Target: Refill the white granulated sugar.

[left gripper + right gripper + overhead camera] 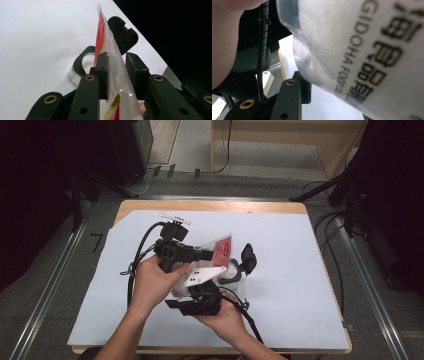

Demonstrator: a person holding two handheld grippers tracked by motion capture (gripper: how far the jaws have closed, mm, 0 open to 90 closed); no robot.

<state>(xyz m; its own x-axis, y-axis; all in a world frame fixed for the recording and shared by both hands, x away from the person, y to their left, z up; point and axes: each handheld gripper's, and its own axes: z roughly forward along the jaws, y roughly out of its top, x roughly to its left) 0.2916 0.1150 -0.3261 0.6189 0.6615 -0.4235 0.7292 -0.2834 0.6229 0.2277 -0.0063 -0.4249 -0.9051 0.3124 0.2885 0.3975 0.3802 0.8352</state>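
Observation:
A clear plastic bag (pixel 222 249) with a red label is held up over the white sheet between both grippers. My left gripper (pixel 207 254) points right and is shut on the bag (pixel 101 32), which stands edge-on between its pads (pixel 117 58). My right gripper (pixel 182 296), under a pale three-cornered plate, grips the bag's lower part. In the right gripper view the bag (pixel 362 37) with black print bulges against the left pad (pixel 305 86); the other jaw is hidden behind it. A small round container (pixel 231 274) with its black flip lid (pixel 248 257) raised sits just right of the bag.
A white sheet (pixel 290 270) covers most of the wooden table (pixel 210 206). Cables trail from both grippers toward the person. The container's rim (pixel 82 62) and raised lid (pixel 123 35) lie just beyond the left gripper's jaws. Dark equipment and floor rails flank the table.

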